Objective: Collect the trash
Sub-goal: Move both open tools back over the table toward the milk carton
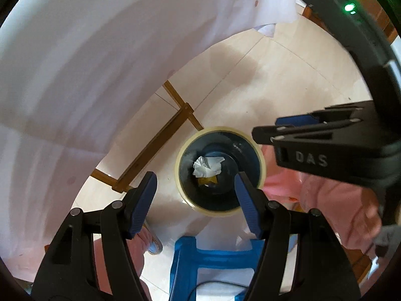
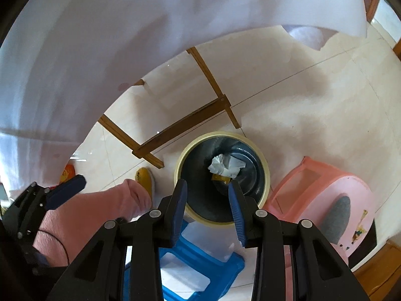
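Note:
A round bin (image 1: 260,161) with a cream rim and dark inside stands on the tiled floor below both grippers; it also shows in the right wrist view (image 2: 266,173). Crumpled white paper (image 1: 207,166) lies in it on a yellow scrap (image 1: 207,181); both show in the right wrist view, paper (image 2: 225,165) and scrap (image 2: 220,178). My left gripper (image 1: 196,202) is open and empty above the bin. My right gripper (image 2: 207,209) is open and empty above the bin's near rim, and shows at the right of the left wrist view (image 1: 288,131).
A white tablecloth (image 1: 100,50) hangs over a wooden-framed table (image 2: 185,123) at the left. A blue plastic stool (image 2: 195,271) stands under the grippers. A pink stool (image 2: 325,195) is right of the bin. A pink-trousered leg (image 2: 100,210) with a yellow slipper (image 2: 145,178) is at the left.

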